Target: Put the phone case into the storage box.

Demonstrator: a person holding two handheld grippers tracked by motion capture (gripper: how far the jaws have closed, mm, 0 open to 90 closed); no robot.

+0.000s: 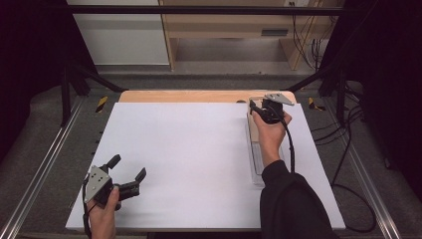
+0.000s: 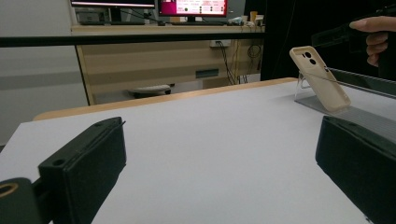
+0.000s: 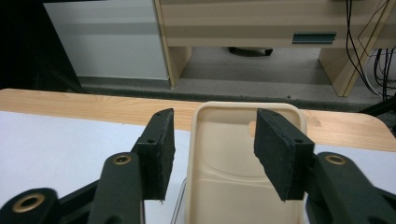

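We hold our right tool (image 3: pixel 212 154) open astride the cream phone case (image 3: pixel 243 163) propped in a clear stand (image 1: pixel 257 159), apparently about to close and lift it, our left tool (image 1: pixel 128 169) open above the white surface (image 1: pixel 189 149).

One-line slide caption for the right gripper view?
Right gripper, jaws open, poised over a beige phone case at the white table's far edge.

Table (image 1: pixel 199 149) bare; phone case (image 2: pixel 320 79) right.
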